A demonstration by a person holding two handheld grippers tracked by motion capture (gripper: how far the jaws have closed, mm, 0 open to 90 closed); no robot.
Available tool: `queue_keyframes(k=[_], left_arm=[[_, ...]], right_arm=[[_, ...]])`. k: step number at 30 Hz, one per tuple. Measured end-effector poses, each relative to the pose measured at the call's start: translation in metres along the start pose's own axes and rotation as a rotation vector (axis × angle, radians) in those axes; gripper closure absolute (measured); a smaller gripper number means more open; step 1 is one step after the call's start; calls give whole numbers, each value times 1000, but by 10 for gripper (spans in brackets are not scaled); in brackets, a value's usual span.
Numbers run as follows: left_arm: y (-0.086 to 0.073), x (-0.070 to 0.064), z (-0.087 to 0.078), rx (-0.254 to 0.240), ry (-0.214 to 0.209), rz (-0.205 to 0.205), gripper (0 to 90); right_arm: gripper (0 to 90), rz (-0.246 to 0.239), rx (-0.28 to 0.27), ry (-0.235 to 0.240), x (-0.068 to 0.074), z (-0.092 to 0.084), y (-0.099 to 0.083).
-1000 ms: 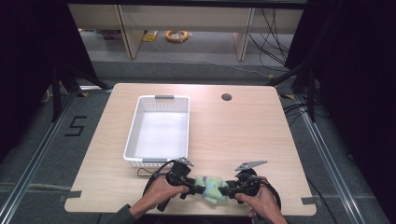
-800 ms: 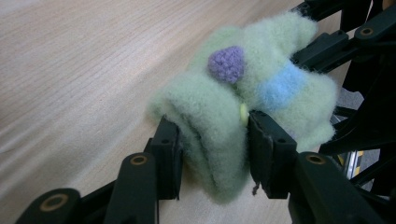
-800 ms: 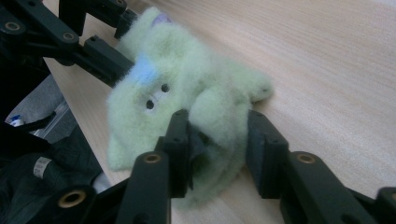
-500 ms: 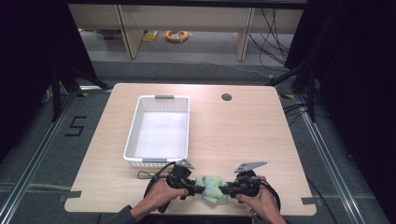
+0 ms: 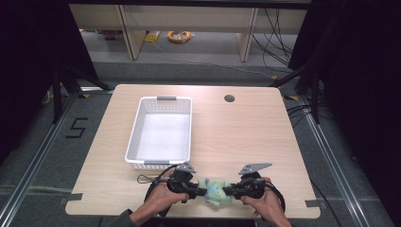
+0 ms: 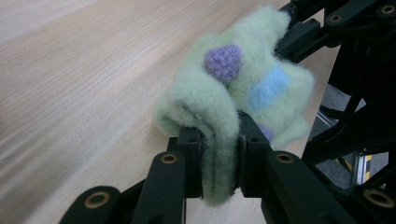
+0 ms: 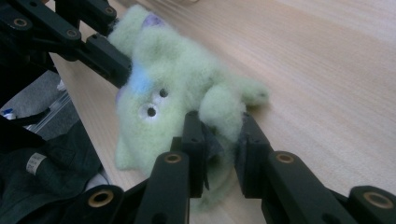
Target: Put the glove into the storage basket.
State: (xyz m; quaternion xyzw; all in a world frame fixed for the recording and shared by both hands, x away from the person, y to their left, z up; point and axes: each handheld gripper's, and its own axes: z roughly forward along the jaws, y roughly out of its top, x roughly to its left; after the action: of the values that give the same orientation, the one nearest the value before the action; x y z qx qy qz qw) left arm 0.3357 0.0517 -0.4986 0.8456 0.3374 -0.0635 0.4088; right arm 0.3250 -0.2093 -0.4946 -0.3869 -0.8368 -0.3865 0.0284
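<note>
The wooden counter (image 5: pixel 265 142) spreads widest in the high view, with a round hole (image 5: pixel 229 98) near its far edge and a white basket (image 5: pixel 138 124) left of the middle; the gripper views show just bare wood around the toy. At the counter's near edge, between the two hands, lies a small pale green plush toy (image 5: pixel 213 190). The right gripper view brings out its two dark eyes on white patches and a blue mark, while the left gripper view shows a purple knitted spot and a blue patch.

The left hand-held gripper (image 6: pixel 219 161) has just been closing, and its jaws are clenched on a fold of the toy's fleece. The right hand-held gripper (image 7: pixel 222 147) has likewise just been closing and pinches a fuzzy limb at the toy's other end.
</note>
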Motion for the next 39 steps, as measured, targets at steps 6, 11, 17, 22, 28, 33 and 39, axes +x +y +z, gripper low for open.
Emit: queue_keyframes(k=[6,11,17,22,28,33,39], left_arm=[[0,0,0,-7,-3,-10,763],[2,1,-3,-17,-14,-17,770],[8,-2,-10,-36,-16,-8,772],[12,1,-17,-50,-27,-14,773],[18,0,-25,-78,-34,-15,771],[17,7,-17,-78,-36,-45,742],[16,21,6,-44,21,-98,608]], right_arm=[[774,-8,-1,6,-2,-2,3],[778,-15,-18,10,-1,-7,8],[779,-23,-34,19,3,-13,14],[782,-44,-33,17,2,-16,25],[787,-52,-27,25,9,-26,35],[787,-88,-28,15,6,-27,40],[786,-11,10,24,-18,-11,27]])
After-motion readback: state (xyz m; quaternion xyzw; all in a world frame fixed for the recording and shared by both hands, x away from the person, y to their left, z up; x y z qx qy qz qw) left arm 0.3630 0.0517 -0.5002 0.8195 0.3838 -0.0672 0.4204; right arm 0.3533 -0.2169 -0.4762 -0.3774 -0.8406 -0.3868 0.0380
